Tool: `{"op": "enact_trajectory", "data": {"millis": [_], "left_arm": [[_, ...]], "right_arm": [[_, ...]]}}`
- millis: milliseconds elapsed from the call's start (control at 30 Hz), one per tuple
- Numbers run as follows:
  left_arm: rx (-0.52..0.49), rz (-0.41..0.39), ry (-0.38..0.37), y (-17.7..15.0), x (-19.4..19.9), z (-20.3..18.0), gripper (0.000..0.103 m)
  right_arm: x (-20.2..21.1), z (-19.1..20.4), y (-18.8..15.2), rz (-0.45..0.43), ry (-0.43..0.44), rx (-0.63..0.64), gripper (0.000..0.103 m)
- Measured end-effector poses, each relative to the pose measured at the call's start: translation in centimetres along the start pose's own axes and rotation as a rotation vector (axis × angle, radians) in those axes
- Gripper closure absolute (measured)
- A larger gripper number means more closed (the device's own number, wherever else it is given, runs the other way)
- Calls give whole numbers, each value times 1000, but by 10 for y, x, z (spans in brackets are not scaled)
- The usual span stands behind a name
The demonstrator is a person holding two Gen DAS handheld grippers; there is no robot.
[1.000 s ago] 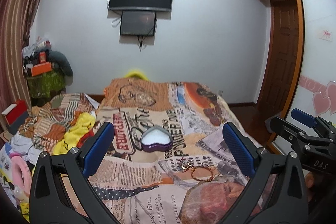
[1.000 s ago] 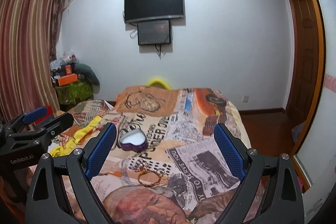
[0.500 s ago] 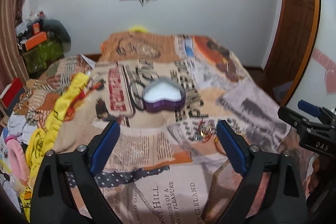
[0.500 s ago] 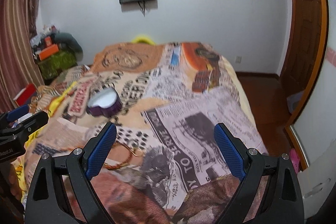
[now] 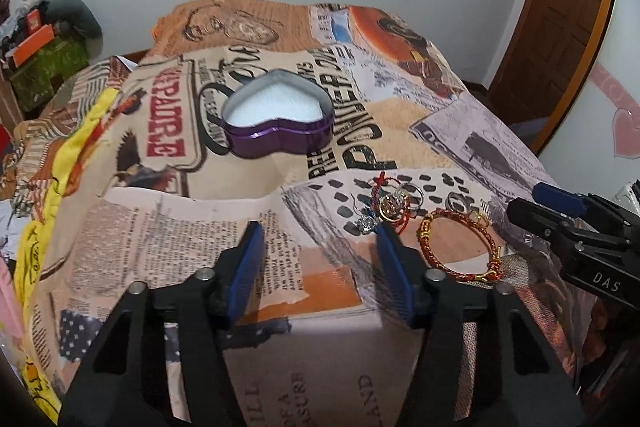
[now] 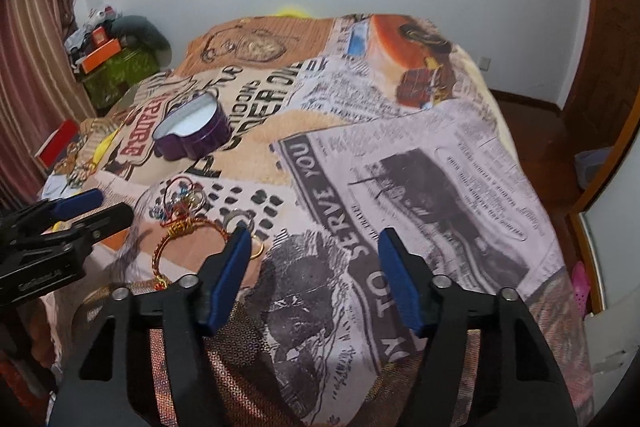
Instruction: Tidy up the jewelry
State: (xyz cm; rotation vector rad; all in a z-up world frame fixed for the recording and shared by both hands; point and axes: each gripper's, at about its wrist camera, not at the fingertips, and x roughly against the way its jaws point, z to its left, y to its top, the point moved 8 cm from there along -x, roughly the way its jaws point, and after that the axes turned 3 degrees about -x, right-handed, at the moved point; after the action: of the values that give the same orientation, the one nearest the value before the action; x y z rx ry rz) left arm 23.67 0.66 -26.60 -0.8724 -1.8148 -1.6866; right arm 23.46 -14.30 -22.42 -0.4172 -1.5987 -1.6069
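Left gripper (image 5: 318, 241): spread, holding nothing, low over the bed (image 5: 168, 227).
Right gripper (image 6: 316, 247): spread, holding nothing.
Jewelry (image 5: 394, 205): heaped on the bed, near the open purple heart box (image 5: 278, 121).
Bracelet (image 5: 460, 247): beside the heap.

Purple heart tin (image 5: 276, 119), lid off, white inside, upright on bed (image 5: 168, 227). Nearer & to its right: jewelry pile (image 5: 390, 205) w/ red cord, rings, small charms, tangled. Just right of pile, red-gold bangle (image 5: 460, 247) lying flat. Tin well apart from pile.
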Motion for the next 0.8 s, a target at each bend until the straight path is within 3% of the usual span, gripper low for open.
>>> {"op": "enact_trajectory", "data": {"millis": [200, 667, 800], "left_arm": [[-35, -1, -24, -1, -8, -7, 65], [-105, -17, -88, 6, -16, -20, 82], [-105, -10, -109, 6, -20, -23, 91]], "right_arm": [[-9, 12, -5, 30, 36, 49, 62], [-24, 31, -7, 68, 100, 99, 75], [-26, 37, -8, 73, 110, 119, 80]]}}
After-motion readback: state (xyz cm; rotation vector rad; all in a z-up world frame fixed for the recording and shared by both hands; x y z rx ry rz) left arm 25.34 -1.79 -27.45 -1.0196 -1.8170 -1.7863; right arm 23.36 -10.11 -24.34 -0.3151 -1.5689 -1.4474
